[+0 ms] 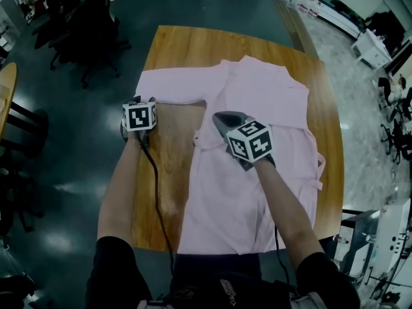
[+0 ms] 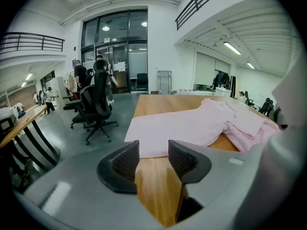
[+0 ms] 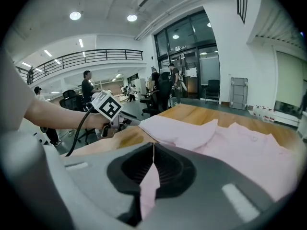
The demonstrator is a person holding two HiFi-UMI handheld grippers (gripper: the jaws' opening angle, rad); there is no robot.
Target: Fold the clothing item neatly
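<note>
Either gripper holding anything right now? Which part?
The right gripper is shut on the pink shirt, pinching a thin fold at its side edge under the sleeve. The left gripper is open over bare table, holding nothing.

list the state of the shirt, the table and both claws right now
pink shirt: lying flat on the table, not yet folded, one sleeve stretched out sideways
left claw: open, nothing between its jaws, over bare wood just short of the sleeve's edge
right claw: shut on a thin fold of the pink shirt
wooden table: mostly covered by the shirt
</note>
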